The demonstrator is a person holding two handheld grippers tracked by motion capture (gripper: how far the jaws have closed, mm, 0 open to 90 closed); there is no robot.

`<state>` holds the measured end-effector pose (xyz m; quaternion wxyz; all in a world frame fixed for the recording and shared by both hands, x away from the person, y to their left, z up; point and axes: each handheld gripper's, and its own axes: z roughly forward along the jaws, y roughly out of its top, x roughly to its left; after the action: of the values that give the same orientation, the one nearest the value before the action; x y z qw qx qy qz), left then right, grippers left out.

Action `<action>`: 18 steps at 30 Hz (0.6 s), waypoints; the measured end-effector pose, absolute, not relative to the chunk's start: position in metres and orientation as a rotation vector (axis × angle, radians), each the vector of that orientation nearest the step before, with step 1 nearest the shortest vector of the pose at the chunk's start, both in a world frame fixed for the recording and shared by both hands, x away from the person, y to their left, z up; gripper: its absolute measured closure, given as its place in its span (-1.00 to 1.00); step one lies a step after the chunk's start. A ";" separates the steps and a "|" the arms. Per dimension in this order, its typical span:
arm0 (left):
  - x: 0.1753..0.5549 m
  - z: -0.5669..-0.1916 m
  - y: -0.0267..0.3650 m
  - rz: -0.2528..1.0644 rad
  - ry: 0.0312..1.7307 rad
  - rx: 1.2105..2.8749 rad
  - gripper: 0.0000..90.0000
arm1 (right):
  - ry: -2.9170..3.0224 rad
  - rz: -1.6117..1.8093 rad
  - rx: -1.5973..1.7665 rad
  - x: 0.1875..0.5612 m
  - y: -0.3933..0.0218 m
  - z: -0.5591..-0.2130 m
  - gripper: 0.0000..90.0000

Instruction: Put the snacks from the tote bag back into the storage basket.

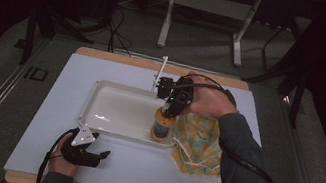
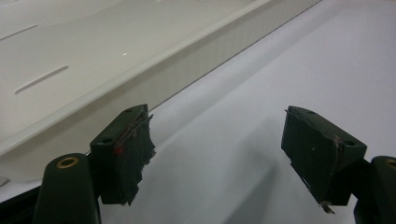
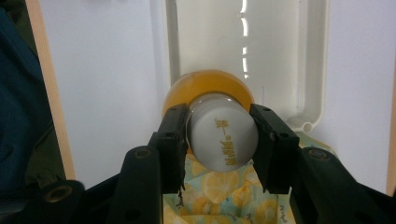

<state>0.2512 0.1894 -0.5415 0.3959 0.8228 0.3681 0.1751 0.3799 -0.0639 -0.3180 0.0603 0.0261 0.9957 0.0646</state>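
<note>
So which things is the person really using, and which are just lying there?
In use:
- right tool, clamped on the bottle's white cap
- orange bottle
- white tray

Just there:
- lemon-print cloth
- left tool, open and empty
- white stick behind the tray

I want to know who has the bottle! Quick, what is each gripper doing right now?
Left gripper: open, holding nothing, beside the white tray.
Right gripper: shut on the orange bottle, by its white cap.
</note>
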 end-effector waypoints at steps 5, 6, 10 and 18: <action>0.251 -0.542 0.189 0.445 0.932 2.086 -0.46 | 3.013 0.194 0.076 0.381 -0.065 -0.324 0.31; 0.251 -0.542 0.189 0.444 0.933 2.086 -0.46 | 3.011 0.195 0.074 0.382 -0.065 -0.325 0.31; 0.251 -0.542 0.189 0.443 0.932 2.085 -0.46 | 3.017 0.184 0.082 0.382 -0.065 -0.327 0.31; 0.251 -0.542 0.190 0.440 0.933 2.085 -0.46 | 3.017 0.178 0.090 0.385 -0.065 -0.332 0.31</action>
<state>0.2514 0.1896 -0.5415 0.3965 0.8228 0.3682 0.1738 0.3846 -0.0654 -0.3319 0.0587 0.0297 0.9961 0.0587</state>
